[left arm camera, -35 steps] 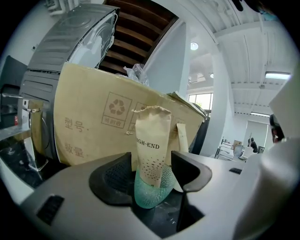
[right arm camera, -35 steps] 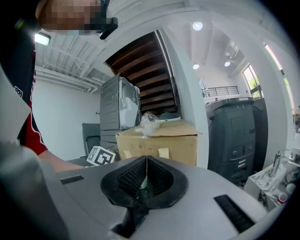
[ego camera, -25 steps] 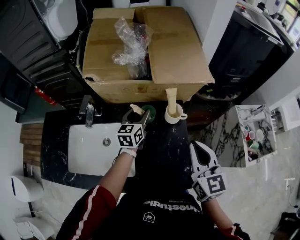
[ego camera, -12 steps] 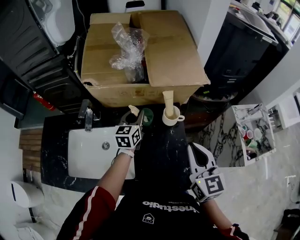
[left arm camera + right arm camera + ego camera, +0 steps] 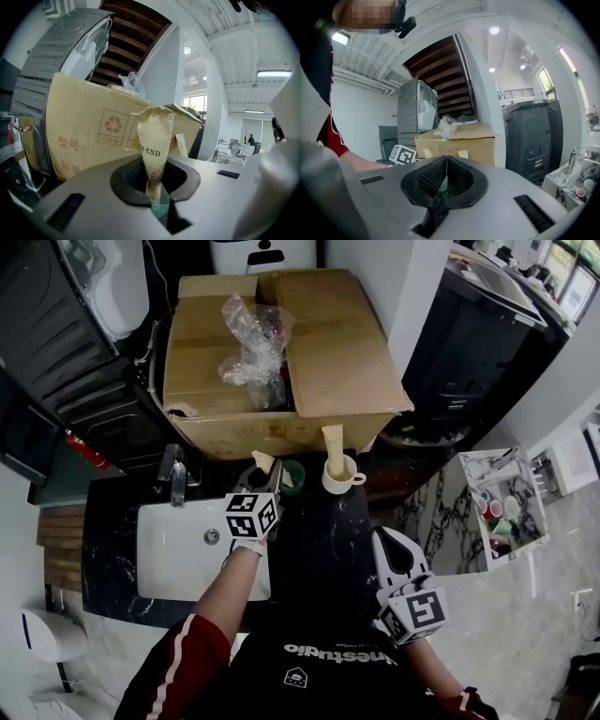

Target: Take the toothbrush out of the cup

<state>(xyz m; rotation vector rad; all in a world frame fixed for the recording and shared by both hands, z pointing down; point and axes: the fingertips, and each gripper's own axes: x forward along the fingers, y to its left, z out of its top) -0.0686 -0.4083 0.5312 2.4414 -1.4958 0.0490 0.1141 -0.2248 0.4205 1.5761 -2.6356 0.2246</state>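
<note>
Left gripper [image 5: 265, 476] closing on the wrapped toothbrush [image 5: 263, 461] in the green cup [image 5: 294, 472].

The toothbrush [image 5: 153, 145], in a tan paper sleeve, stands with its foot in the cup [image 5: 161, 207] at the back of the dark desk [image 5: 319, 549], its top leaning away from the cup toward the sink [image 5: 178, 549]. The left gripper [image 5: 154, 197] points nearly level at it, and its jaws are closing with the sleeve pinched between them just above the cup's rim. A cardboard box [image 5: 89, 131] stands just behind. Beside the cup, a white mug [image 5: 339, 476] holds a second wrapped brush [image 5: 333, 442]. The right gripper [image 5: 390, 542] is well apart at the near edge of the desk, its jaws together on nothing [image 5: 442, 180].
</note>
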